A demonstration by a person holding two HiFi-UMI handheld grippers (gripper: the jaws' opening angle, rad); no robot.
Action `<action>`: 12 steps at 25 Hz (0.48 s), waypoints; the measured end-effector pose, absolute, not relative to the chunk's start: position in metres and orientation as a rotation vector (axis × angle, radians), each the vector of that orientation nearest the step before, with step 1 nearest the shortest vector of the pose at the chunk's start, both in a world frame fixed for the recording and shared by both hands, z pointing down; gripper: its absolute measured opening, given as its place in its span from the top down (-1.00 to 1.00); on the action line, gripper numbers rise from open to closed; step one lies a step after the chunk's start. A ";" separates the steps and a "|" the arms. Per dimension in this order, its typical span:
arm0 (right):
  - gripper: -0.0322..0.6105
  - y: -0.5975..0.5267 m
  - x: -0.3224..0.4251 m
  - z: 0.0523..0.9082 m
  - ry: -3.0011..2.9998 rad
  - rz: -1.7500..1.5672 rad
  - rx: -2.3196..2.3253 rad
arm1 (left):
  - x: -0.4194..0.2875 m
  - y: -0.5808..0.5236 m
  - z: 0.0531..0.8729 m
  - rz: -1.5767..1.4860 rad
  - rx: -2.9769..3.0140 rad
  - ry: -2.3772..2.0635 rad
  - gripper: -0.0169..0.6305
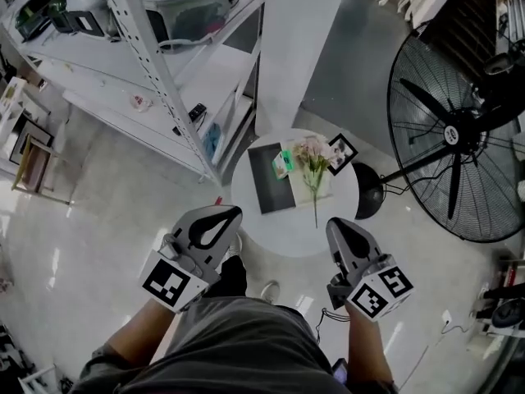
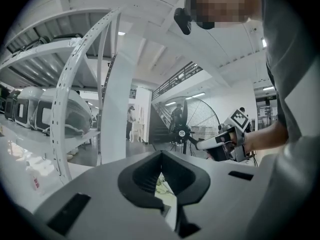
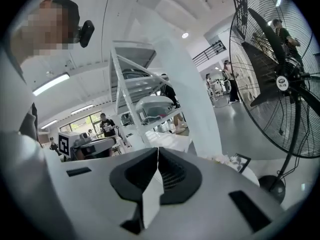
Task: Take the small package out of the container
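Support: round white table [image 1: 289, 230], standing on pale glossy floor [image 1: 123, 189].
Left of top: dark rectangular mat [image 1: 267, 190], lying flat.
Centre: small green package [image 1: 283, 164], at the mat's far right corner.
Right of centre: pale pink flower bunch [image 1: 312, 155], stems pointing toward the near rim.
Far right: black-framed picture [image 1: 344, 151], just beside the blooms.

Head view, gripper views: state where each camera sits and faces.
Head view: on the person's head, looking steeply down at the round table; left gripper, right gripper, torso show.
Left gripper view: on that gripper, facing across the room past shut jaws; right gripper, forearm show.
Right gripper view: on that gripper, facing the shelving past shut jaws; left gripper shows.
Shared: the fan, in all three.
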State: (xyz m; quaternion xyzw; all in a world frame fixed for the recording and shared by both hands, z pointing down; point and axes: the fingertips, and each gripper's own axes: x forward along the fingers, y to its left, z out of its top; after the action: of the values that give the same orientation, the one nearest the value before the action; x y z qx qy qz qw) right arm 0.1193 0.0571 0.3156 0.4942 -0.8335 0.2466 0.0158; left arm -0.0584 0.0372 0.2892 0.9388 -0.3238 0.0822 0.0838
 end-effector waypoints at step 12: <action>0.83 -0.031 0.093 0.343 -2.450 0.784 1.636 | -0.077 -0.056 0.314 0.270 2.805 -0.790 0.90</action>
State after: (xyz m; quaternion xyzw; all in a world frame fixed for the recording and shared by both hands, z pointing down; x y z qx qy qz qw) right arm 0.0933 -0.0312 0.3434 0.5360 -0.8028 0.2569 0.0466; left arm -0.0771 -0.0559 0.3136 0.9529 -0.2683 0.0918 0.1073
